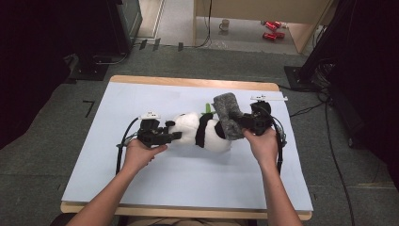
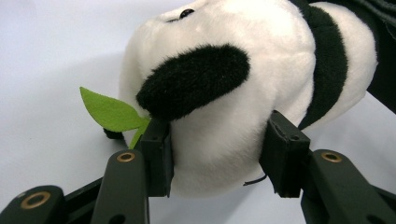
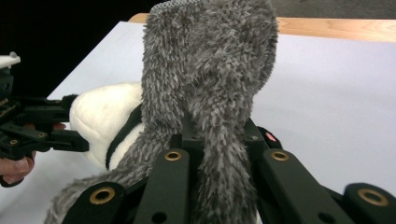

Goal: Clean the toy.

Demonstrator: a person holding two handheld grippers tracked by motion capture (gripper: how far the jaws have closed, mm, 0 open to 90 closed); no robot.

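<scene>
**Observer:** Where's the toy, and how are your hands set?

**Operator:** The plush panda [image 1: 200, 130] is lying on its side near the middle of the pale blue table [image 1: 188, 179], head toward my left. My left hand [image 1: 139, 154] comes in low from the bottom edge, forearm angled up and to the right, with the left gripper [image 1: 175, 135] pointing sideways into the panda's head. In the left gripper view my jaws are pressed into the white fur on both sides of the head, squeezing it in a little, so I have it clamped. A green felt leaf [image 2: 111, 112] sticks out just beside one jaw.

**Observer:** And the right side?

**Operator:** My right hand [image 1: 261, 143] reaches in from the lower right, forearm leaning left, wrist bent so that the right gripper [image 1: 241, 123] faces the panda's rear. It's pinching a fuzzy grey cloth [image 3: 210, 84]; in the right gripper view the jaws are drawn together on a fold of it, and the rest rises above them. In the high view the cloth sits against the panda's back end, on the side far from me.
</scene>
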